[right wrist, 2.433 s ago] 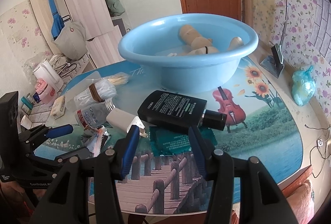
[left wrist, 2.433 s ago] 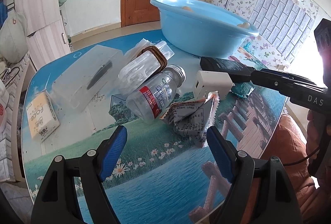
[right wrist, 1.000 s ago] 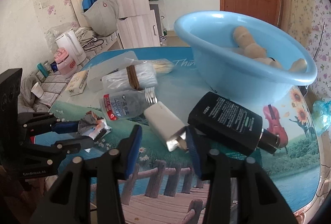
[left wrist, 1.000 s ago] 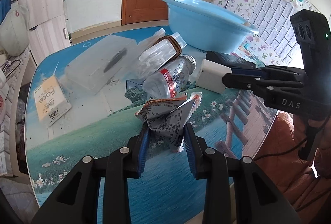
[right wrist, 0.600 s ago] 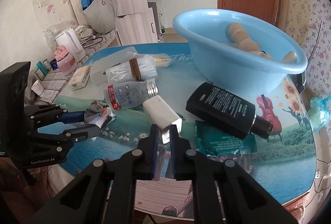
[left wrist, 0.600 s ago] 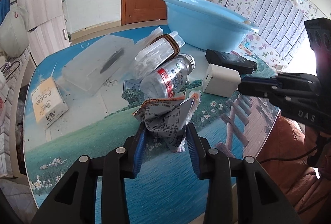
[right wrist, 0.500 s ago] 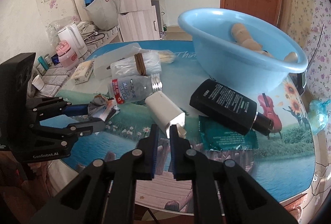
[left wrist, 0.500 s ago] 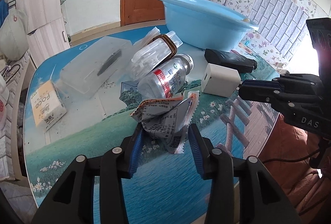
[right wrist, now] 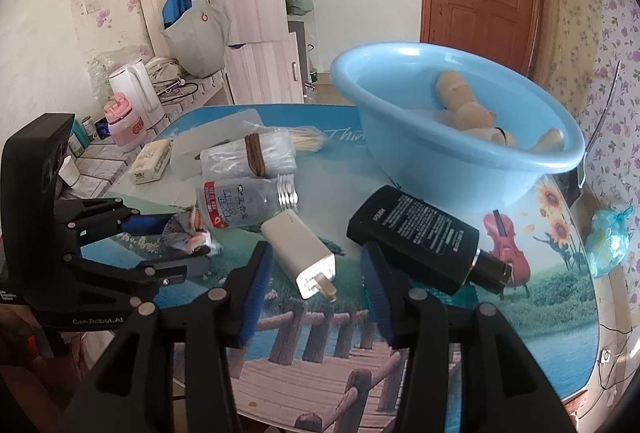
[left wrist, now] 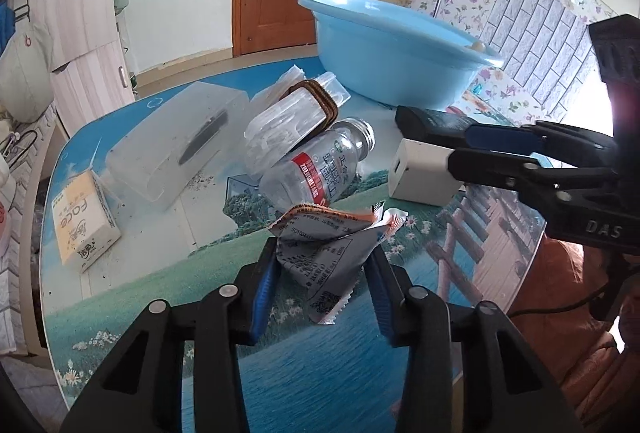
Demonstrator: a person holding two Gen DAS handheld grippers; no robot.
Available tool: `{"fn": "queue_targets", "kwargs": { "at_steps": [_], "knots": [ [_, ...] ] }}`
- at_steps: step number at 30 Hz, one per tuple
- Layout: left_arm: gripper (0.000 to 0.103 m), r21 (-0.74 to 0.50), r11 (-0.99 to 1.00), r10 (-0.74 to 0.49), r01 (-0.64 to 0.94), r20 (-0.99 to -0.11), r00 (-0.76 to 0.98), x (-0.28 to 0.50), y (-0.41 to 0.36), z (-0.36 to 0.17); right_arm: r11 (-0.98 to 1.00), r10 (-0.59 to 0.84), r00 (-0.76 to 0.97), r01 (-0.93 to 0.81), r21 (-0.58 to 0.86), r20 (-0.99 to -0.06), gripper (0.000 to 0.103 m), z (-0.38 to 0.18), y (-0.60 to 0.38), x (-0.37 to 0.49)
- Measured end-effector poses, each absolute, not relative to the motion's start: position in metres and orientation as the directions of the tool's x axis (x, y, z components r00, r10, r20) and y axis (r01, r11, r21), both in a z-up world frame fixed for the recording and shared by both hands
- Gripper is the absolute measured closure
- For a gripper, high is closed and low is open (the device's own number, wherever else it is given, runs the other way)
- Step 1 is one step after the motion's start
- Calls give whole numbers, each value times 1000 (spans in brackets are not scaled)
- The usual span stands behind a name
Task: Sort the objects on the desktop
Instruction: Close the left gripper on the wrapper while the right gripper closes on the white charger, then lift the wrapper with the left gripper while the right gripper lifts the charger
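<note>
table (left wrist: 160,313): printed with a landscape | basin (right wrist: 440,161): set at the far side | right gripper (right wrist: 316,285): jaws opening around a white charger (right wrist: 298,247) | left gripper (left wrist: 322,287): jaws closing on a crumpled wrapper (left wrist: 324,253)

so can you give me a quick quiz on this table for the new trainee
1. True or false: the clear bottle stands upright on the table.
2. What lies between the jaws of the right gripper? A) the white charger B) a black flask C) a tissue pack
3. Fill in: the tan wooden pieces lie inside the blue ___.

Key:
1. False: it lies on its side.
2. A: the jaws are opening, and they flank the charger without pressing on it.
3. basin
</note>
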State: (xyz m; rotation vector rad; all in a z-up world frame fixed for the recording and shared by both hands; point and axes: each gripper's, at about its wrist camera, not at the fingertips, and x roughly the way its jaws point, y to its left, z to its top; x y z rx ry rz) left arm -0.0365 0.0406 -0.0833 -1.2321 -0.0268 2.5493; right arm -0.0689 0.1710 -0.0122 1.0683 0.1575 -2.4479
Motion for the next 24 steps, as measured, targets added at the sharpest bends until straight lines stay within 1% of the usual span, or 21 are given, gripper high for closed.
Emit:
{"fn": "queue_targets", "kwargs": {
  "at_steps": [7, 8, 9, 13, 16, 22, 24],
  "knots": [
    [64, -149, -959, 266, -239, -758, -596, -31, 32, -78, -859, -415, -527, 495, 129, -742, 58, -24, 164, -81],
    [64, -150, -961, 262, -232, -759, -597, -30, 30, -78, -855, -428, -517, 498, 146, -742, 64, -25, 164, -80],
    [64, -149, -962, 259, -228, -760, -596, -31, 29, -78, -851, -435, -513, 503, 151, -740, 72, -25, 164, -79],
    [64, -147, -965, 250, -219, -768, -590, -31, 30, -81, -842, -442, -498, 518, 153, -746, 74, -24, 162, -71],
    [64, -146, -964, 253, -223, -768, -589, -29, 32, -81, -851, -438, -494, 497, 170, -751, 74, -24, 165, -67],
    [64, -137, -966, 243, -220, -779, -578, -30, 34, -84, -903, -344, -543, 414, 112, -766, 74, -21, 178, -59],
    [64, -130, -966, 238, -221, -778, -581, -30, 35, -84, -911, -334, -543, 396, 115, -770, 74, -21, 182, -57]
  ]
}}
